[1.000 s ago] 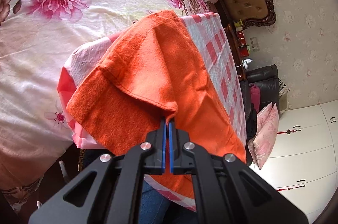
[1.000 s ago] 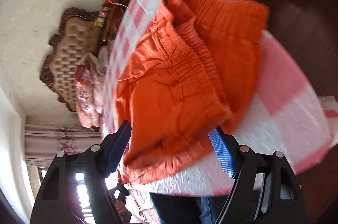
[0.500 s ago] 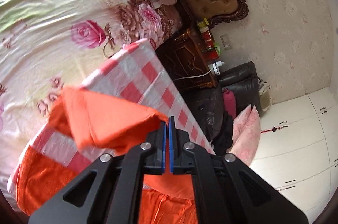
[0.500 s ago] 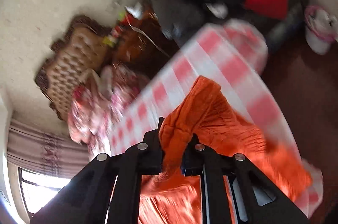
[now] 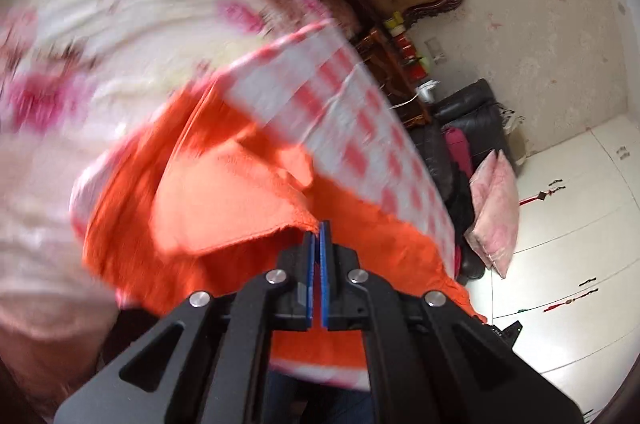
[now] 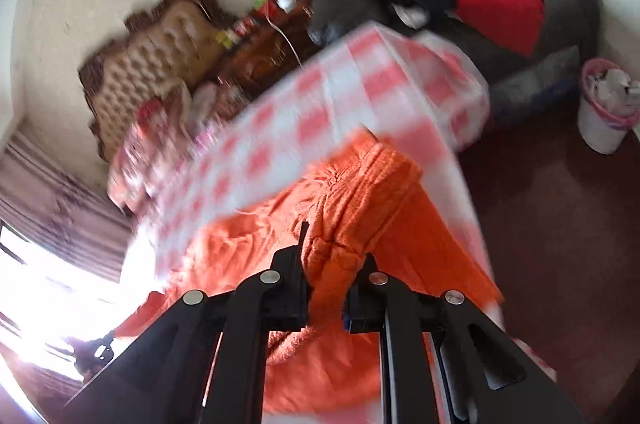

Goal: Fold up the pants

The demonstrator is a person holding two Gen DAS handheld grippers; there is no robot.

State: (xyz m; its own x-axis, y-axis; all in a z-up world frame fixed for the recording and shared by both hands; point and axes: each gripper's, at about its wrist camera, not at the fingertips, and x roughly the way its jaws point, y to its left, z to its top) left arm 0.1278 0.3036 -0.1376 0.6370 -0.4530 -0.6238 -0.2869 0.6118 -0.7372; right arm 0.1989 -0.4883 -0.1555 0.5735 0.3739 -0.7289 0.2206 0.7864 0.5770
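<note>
Orange pants [image 5: 224,192] lie on the checked tablecloth [image 5: 360,128], at 9 to 12 o'clock of both grippers. Left gripper [image 5: 319,236] pinches a hem corner; right gripper [image 6: 328,264] clamps the bunched waistband. Recommendation: keep both edges level and taut.

The pants [image 5: 224,208] are matt orange cloth with a rough, towel-like nap; their waistband [image 6: 360,180] is gathered and ribbed. The checked cover [image 5: 360,120] on the surface looks smooth with a slight sheen. The fingers [image 5: 325,256] carry matt blue pads on black plastic with shiny metal screws [image 5: 277,277]. The sofa [image 6: 560,4] is glossy black leather.
</note>
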